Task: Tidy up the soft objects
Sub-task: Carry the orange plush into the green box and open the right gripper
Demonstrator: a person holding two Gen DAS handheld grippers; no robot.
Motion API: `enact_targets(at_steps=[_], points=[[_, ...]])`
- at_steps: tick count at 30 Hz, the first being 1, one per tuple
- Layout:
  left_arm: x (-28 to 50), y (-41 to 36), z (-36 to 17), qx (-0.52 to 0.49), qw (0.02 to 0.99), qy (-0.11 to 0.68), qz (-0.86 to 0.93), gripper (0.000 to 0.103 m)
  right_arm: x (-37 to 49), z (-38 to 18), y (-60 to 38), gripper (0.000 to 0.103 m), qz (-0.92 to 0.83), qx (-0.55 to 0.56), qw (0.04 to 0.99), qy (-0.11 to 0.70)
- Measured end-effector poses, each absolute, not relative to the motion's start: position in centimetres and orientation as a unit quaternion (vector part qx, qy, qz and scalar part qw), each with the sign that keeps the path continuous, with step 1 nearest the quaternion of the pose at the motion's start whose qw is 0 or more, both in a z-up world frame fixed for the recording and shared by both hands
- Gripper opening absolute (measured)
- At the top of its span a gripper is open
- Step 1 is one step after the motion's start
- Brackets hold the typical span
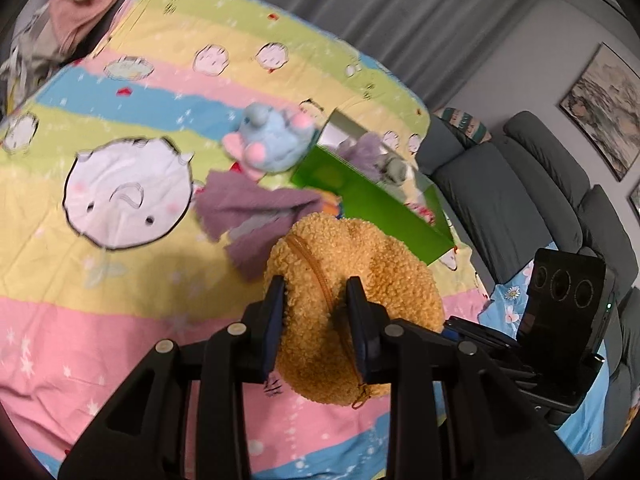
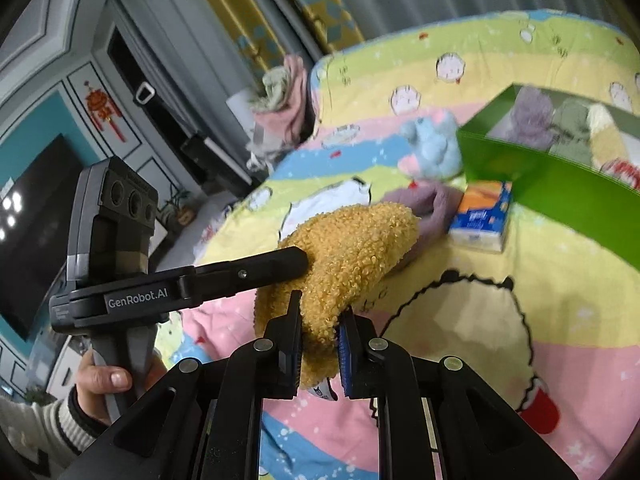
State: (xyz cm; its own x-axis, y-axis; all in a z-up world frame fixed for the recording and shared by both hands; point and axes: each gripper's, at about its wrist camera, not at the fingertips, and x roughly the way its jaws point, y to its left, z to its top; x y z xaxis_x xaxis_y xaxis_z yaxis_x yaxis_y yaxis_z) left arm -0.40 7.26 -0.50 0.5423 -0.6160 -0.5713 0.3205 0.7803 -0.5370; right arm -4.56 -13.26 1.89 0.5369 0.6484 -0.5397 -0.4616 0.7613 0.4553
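- Item, held: tan fleece pouch (image 1: 352, 320), zippered, lifted clear of the striped bed quilt (image 1: 120, 320). I have both claws on it.
- Left claw (image 1: 316, 304): narrowed onto the pouch's middle, pads pressing either side of the zipper. I judge this bite fair, but fleece compresses, and the pouch could creep out.
- Right claw (image 2: 318, 330): nearly shut on a thin lower edge of the same pouch. Least secure hold, I think; only a fold of pile sits between the pads.
- Risk, tug: two claws on one soft item. If my hands drift apart, I expect one edge to pull free and the pouch to swing.
- Destination, as I read it: green box (image 2: 560, 184), open, ahead on the bed, already holding purple, green and yellow soft things.
- Risk, box: light walls; a low approach could push or tip it.
- Obstacles on the route: purple cloth (image 1: 256, 208), blue plush toy (image 1: 276, 140), tissue packet (image 2: 482, 216) just beside the box. A dangling pouch may drag them.
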Motion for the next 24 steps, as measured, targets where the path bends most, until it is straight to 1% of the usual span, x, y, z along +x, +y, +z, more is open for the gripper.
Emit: enact_targets(at_steps=[9,14,24], points=[[0.0,3.7,0.9,-0.156,0.862,0.390,-0.284,0.027,-5.8,2.9,-16.7,0.016,0.303,0.149,0.884,0.323],[0.9,0.6,2.4,-0.121,0.866,0.382,-0.299,0.027,-6.0,3.5,-19.2,0.016,0.288,0.170,0.894,0.299],[3.9,-6.0,5.3,-0.065,0.870,0.360,-0.331,0.027,-4.1,5.4,-24.3,0.016,0.251,0.189,0.917,0.247]])
